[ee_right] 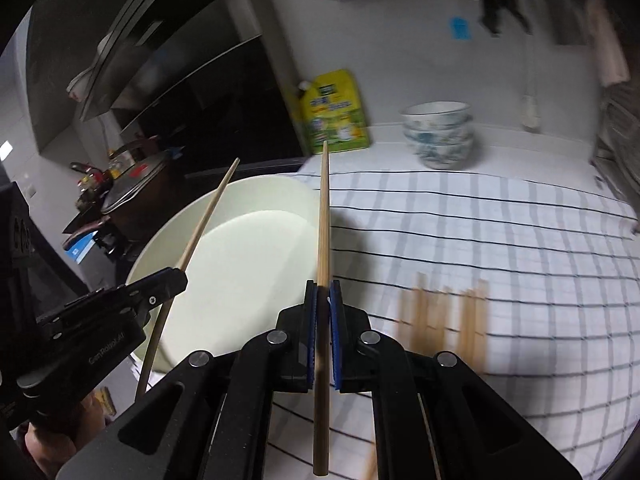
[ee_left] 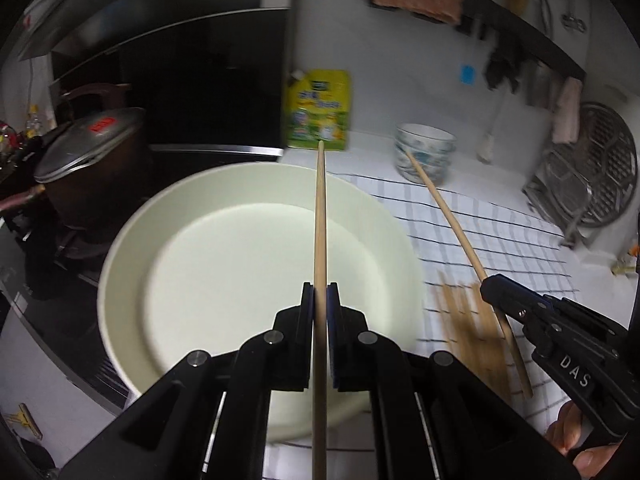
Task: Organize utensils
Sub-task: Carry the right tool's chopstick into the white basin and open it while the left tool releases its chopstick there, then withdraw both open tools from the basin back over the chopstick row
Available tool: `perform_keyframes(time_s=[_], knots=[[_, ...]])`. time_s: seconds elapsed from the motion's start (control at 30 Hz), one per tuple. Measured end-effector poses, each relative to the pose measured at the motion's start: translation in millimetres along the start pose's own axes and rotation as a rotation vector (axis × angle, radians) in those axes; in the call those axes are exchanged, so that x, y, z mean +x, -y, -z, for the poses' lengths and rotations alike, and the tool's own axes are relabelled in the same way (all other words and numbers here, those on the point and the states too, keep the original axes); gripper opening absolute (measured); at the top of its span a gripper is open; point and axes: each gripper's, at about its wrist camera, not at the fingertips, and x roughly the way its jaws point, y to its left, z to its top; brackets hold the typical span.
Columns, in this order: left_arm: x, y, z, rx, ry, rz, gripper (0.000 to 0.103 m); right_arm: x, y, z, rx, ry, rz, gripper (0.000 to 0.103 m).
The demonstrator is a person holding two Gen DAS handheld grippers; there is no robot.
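My left gripper (ee_left: pixel 320 286) is shut on a wooden chopstick (ee_left: pixel 320 216) that points forward over a large white bowl (ee_left: pixel 132 248). My right gripper (ee_right: pixel 323 284) is shut on a second chopstick (ee_right: pixel 324 216), held beside the bowl's (ee_right: pixel 280 196) right rim. Each gripper shows in the other view: the right one (ee_left: pixel 490 286) with its chopstick (ee_left: pixel 444 208) at the right, the left one (ee_right: pixel 176 278) with its chopstick (ee_right: pixel 208 216) over the bowl. Several loose chopsticks (ee_right: pixel 444 316) lie blurred on the checked cloth (ee_right: pixel 500 248); they are also the blurred chopsticks (ee_left: pixel 464 320) in the left wrist view.
A green-yellow refill pouch (ee_left: pixel 318 110) leans on the back wall. Stacked patterned bowls (ee_right: pixel 438 136) stand at the back. A lidded dark pot (ee_left: pixel 88 152) sits on the stove at left. A round metal rack (ee_left: pixel 600 176) leans at far right. A person's hand (ee_left: pixel 568 428) holds the right gripper.
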Motion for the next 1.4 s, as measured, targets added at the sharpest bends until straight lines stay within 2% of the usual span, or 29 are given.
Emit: perform_keyframes(time_s=[0.23, 0.4, 0.57, 0.6, 0.63, 0.67, 0.7, 0.73, 0.9, 1.0, 1.27, 1.4], knots=[[34, -56, -9, -0.037, -0.052, -0.057, 0.007, 68, -53, -21, -0.041, -0.094, -0.051, 0.006], [57, -75, -10, -0.045, -0.095, -0.061, 0.007, 102, -64, -25, -0.025, -0.164, -0.056, 0.006], [70, -83, -11, -0.053, -0.139, -0.067, 0.008, 117, -66, -19, -0.017, -0.202, -0.040, 0.006], [70, -87, -11, -0.067, -0.142, -0.070, 0.016, 117, -65, -19, -0.015, -0.204, -0.032, 0.010], [68, -90, -11, -0.083, -0.140, -0.072, 0.034, 115, -63, -19, -0.009, -0.201, -0.027, 0.020], [65, -94, -10, -0.101, -0.125, -0.074, 0.043, 112, -62, -19, -0.006, -0.190, -0.025, 0.022], [61, -96, -10, -0.109, -0.105, -0.081, 0.060, 108, -61, -18, -0.009, -0.179, -0.023, 0.025], [57, -97, -10, -0.111, -0.087, -0.091, 0.062, 103, -62, -18, -0.015, -0.162, -0.002, 0.026], [40, -101, -8, -0.130, -0.055, -0.109, 0.062, 89, -61, -16, -0.013, -0.126, -0.008, 0.026], [31, -100, -3, -0.130, -0.041, -0.119, 0.062, 76, -63, -12, -0.030, -0.097, 0.005, 0.030], [15, -89, 10, -0.138, -0.029, -0.114, 0.064, 52, -58, 1, -0.008, -0.083, -0.012, 0.032], [10, -76, 14, -0.137, -0.033, -0.089, 0.064, 34, -51, 3, -0.008, -0.053, -0.007, 0.037]])
